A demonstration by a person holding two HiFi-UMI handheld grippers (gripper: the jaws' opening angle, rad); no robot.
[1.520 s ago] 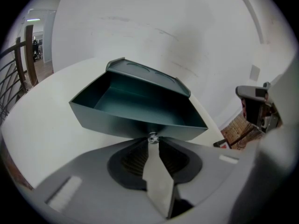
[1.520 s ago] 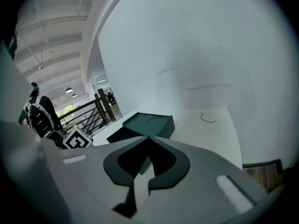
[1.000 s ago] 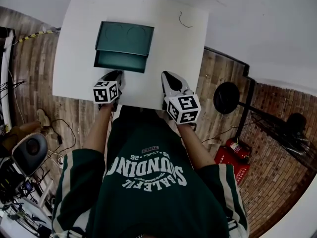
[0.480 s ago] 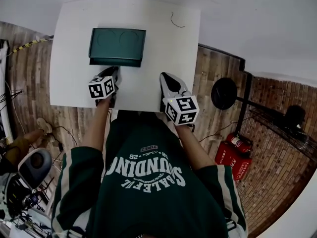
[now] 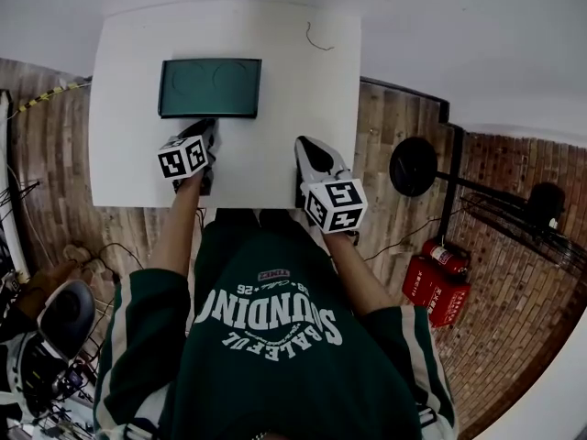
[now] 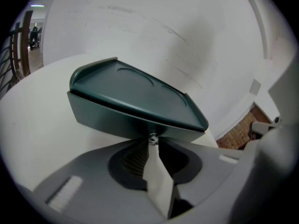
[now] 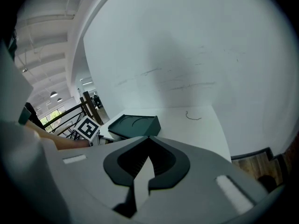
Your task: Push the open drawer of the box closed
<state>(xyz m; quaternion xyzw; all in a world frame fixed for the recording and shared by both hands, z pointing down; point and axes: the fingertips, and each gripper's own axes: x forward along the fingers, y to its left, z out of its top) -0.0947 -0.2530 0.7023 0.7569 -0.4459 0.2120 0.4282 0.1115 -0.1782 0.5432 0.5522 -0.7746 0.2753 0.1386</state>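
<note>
Jaws together, left gripper [image 6: 152,143] touches box [image 6: 126,94]; wire [image 5: 316,40] lies well apart.

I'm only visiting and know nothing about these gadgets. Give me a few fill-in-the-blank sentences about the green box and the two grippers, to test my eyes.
The dark green box stands on a ____ table. Its drawer looks fully ____. The left gripper has its tips against the box's front, jaws together. The right gripper also has its jaws together and holds ____.
Missing words: white; closed; nothing.
</note>
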